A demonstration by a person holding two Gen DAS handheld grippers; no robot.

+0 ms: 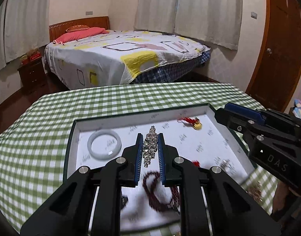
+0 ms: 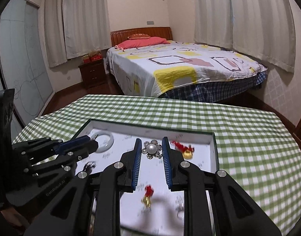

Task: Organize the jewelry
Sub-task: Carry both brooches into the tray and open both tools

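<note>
Jewelry lies spread in a shallow tray [image 1: 225, 125] with a white printed lining, and the tray stands on the worktop [image 1: 130, 96], which has a green checked cloth.

The left gripper [image 1: 150, 137] has a rhinestone strip [image 1: 149, 147] between its blue pads. The jaws stand nearly closed and both pads seem to touch the sides of the strip, so I judge that it is held, and held above the tray floor. This piece is light, but it is made of many small stones; it may bend at its links and its faceted sides are slippery. A hold at the middle of its length, as now, keeps it from swinging.

The right gripper [image 2: 151, 143] has a pearl flower brooch [image 2: 152, 149] between its pads. Its jaws are also narrow, but a small gap shows on each side of the petals, so I cannot tell whether the brooch is really gripped. The brooch is stiff and light, and the pearl is smooth and delicate; better to press on the metal petals.

In the tray also rest a pale bangle [image 1: 104, 144], which is hard and could crack when dropped, a dark red bead string [image 1: 160, 192], which is limp, and a gold charm with red cord [image 1: 196, 124].
</note>
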